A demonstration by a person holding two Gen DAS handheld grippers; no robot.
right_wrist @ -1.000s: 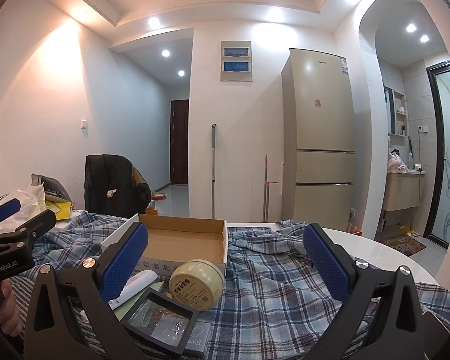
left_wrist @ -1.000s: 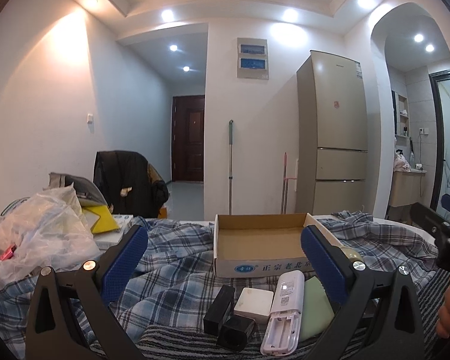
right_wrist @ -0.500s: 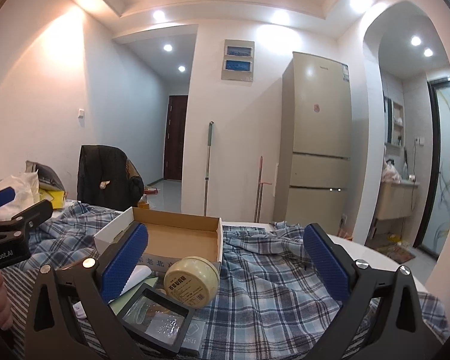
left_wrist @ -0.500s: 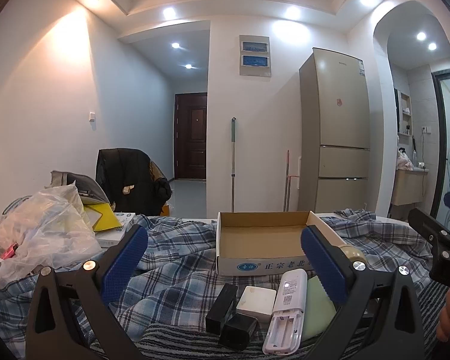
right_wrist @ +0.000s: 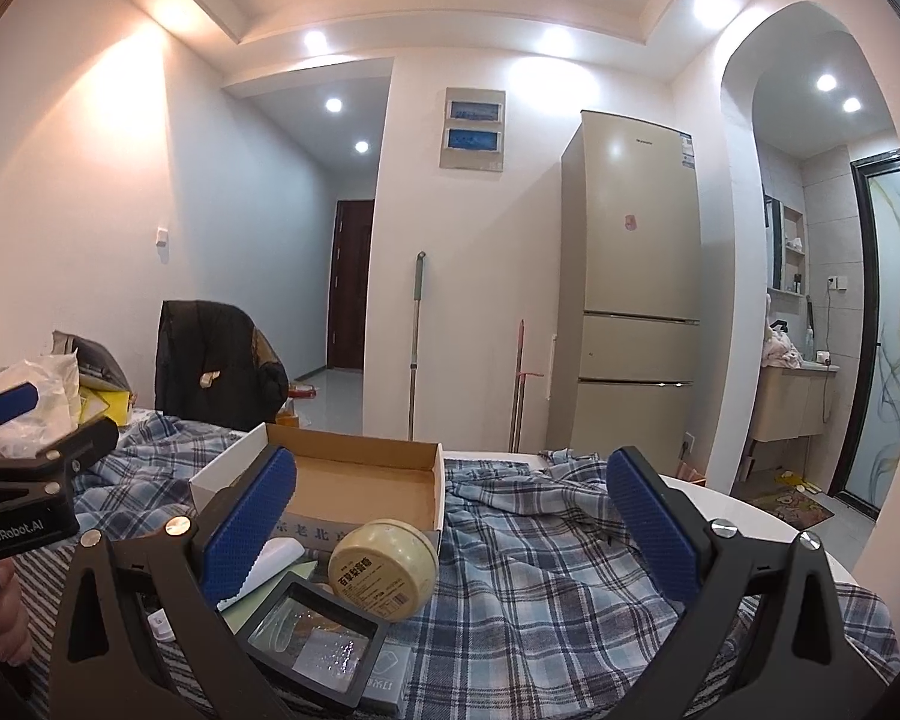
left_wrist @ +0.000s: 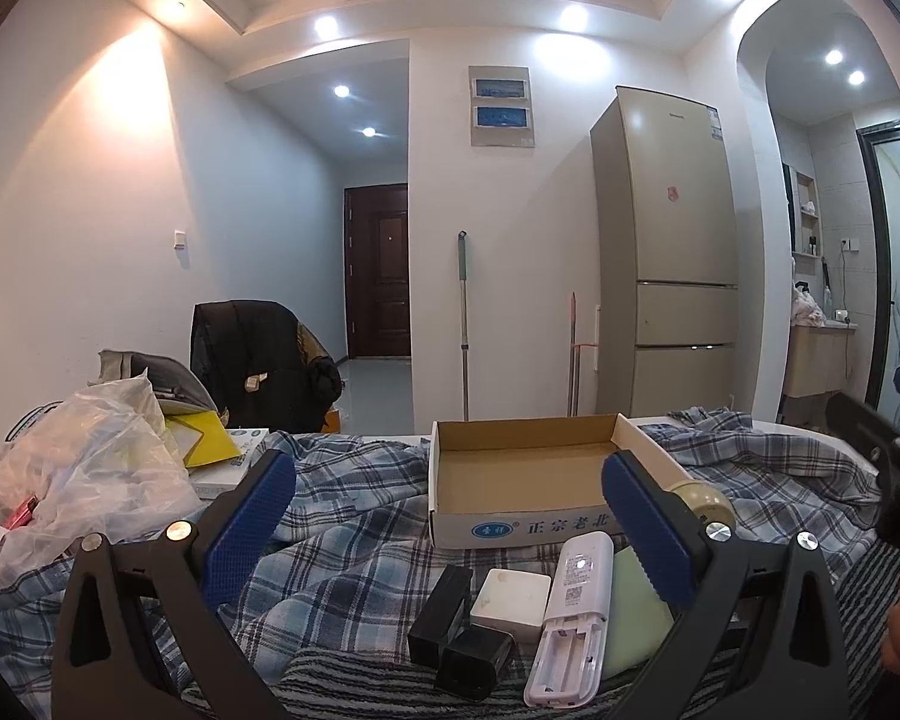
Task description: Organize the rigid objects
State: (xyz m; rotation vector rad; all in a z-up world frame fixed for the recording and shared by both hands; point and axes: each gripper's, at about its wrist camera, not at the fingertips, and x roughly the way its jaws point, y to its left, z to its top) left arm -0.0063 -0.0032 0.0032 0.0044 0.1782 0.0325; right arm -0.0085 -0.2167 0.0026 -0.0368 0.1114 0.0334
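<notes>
An empty cardboard box [left_wrist: 528,474] [right_wrist: 360,480] sits open on the plaid cloth. In front of it, in the left wrist view, lie a white remote [left_wrist: 570,600] with its battery bay uncovered, a white square adapter [left_wrist: 510,597], two black blocks [left_wrist: 456,630] and a pale green pad [left_wrist: 630,624]. My left gripper [left_wrist: 450,528] hovers open above them. The right wrist view shows a round cream tin [right_wrist: 384,570] and a black-framed clear case [right_wrist: 312,642] below my open right gripper [right_wrist: 450,528]. Neither gripper holds anything.
A crinkled plastic bag [left_wrist: 72,480] and a yellow packet [left_wrist: 201,447] pile up at the table's left. A chair with a dark jacket [left_wrist: 258,372] stands behind. The white round table edge [right_wrist: 750,510] shows at right. A fridge [left_wrist: 666,252] and mop stand against the far wall.
Both views shifted slightly: the box and small objects sit a little lower and nearer in the frames. Both grippers stayed open and nothing was picked up.
</notes>
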